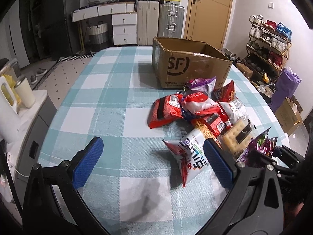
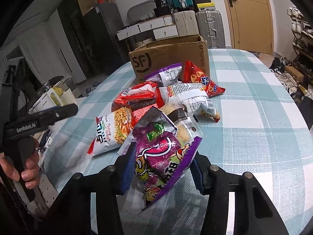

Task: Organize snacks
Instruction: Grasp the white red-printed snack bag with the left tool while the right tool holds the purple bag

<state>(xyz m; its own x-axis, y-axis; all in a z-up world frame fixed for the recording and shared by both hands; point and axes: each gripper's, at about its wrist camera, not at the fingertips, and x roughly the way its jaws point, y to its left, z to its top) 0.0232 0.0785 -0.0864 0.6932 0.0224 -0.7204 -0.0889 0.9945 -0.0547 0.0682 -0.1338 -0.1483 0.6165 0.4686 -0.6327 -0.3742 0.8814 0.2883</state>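
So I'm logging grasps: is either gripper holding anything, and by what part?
The right gripper pinches the purple snack bag by its two sides, near its lower end. The left gripper is open, empty.

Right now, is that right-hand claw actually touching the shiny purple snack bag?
Touching. The right wrist view shows the right gripper with both blue pads pressed against the sides of the purple snack bag, which sits pinched between them.
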